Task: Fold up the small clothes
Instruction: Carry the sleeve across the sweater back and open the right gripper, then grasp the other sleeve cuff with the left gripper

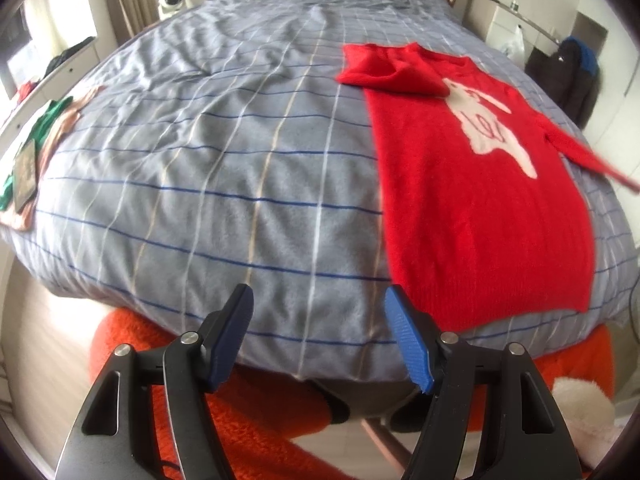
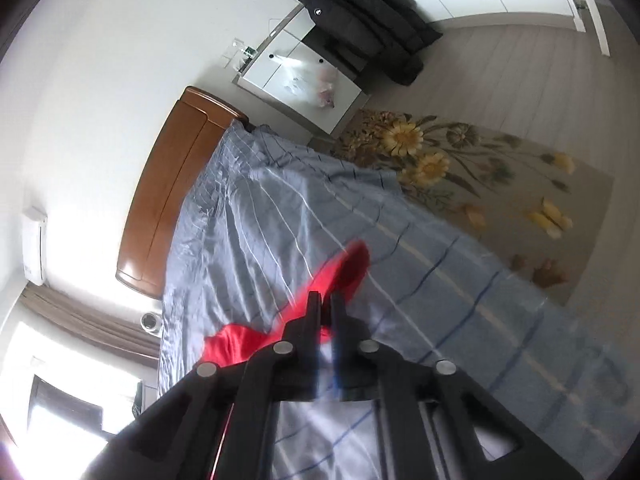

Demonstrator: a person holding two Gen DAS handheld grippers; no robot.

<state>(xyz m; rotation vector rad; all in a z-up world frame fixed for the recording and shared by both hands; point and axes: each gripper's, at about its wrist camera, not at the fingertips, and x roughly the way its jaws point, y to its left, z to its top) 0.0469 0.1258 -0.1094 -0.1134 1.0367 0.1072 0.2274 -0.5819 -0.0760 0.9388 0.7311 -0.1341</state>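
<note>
**Already one sleeve in, the other caught and lifted**

Leftmost, a small pile of green and pink clothes lies at the edge of the bed, well apart from the work. The left gripper hovers over the near edge of the bed with its blue-padded jaws spread wide and nothing between them. To its right the red sweater lies flat, front up, its white animal motif showing; one sleeve is folded across the chest, the other sleeve stretches off toward the right edge of the bed.

The right gripper has its fingers nearly together, and red sleeve fabric runs up between them, so it appears to have the cuff end pinched, raised above the quilt.

The risk, as I judge it: a fuzzy knit held by a thin pinch can slip out mid-swing, and the sleeve would drop crooked. Pulling too hard could instead drag the whole body sideways and undo the first fold, since nothing pins the hem down. The idle left gripper could steady it.

The quilt is grey-blue with a blue and white grid, soft and wrinkled, so cloth may bunch on it. A wooden headboard stands at the far end; a white cabinet, a dark jacket and a floral rug sit beyond the bed.
</note>
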